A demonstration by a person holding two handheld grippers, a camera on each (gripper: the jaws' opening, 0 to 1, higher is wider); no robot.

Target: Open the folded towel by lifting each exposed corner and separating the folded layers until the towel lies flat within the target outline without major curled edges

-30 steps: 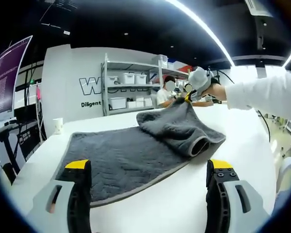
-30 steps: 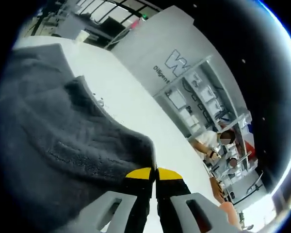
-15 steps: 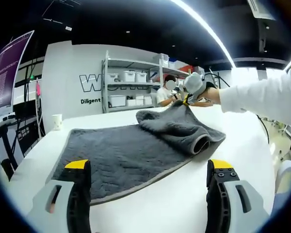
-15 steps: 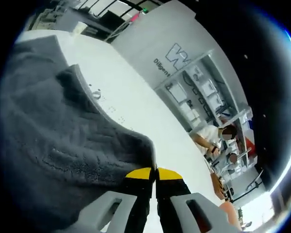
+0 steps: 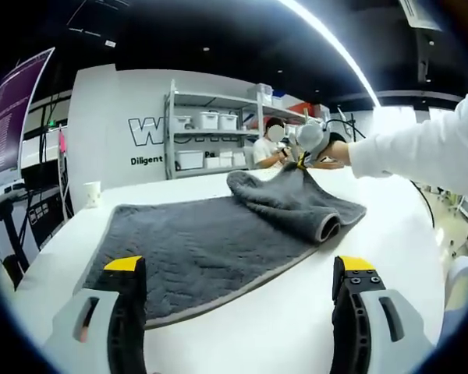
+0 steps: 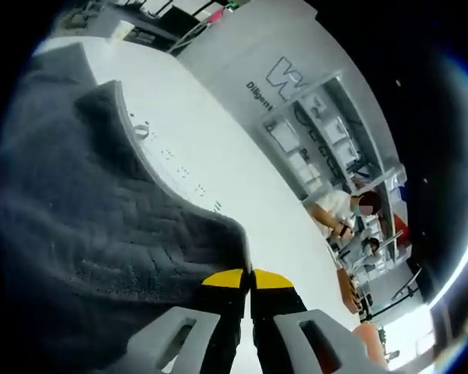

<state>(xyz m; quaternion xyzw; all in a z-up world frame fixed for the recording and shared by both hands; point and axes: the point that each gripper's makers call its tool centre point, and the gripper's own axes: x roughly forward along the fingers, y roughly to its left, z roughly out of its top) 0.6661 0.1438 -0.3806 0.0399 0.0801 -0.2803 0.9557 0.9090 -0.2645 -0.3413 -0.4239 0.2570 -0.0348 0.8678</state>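
A grey towel [image 5: 210, 249] lies spread on the white surface [image 5: 296, 327] between the wide-open, empty left hand-held gripper [image 5: 238, 273] and the right hand-held gripper [image 6: 248, 279], jaws pinched on its lifted, folded-over far corner.

A lab or workshop is indicated. A metal shelving rack [image 5: 218, 132] loaded with white storage bins [image 5: 205, 123] is set against a white wall [image 5: 117, 125] printed with large lettering [image 5: 148, 132]. A broad white desk [image 5: 242, 327] is lit by a long ceiling light strip [image 5: 327, 47] under a dark ceiling. A monitor [image 5: 12, 117] covered in text is seen at one side, and seated people [image 5: 267, 152] are seen working near the rack
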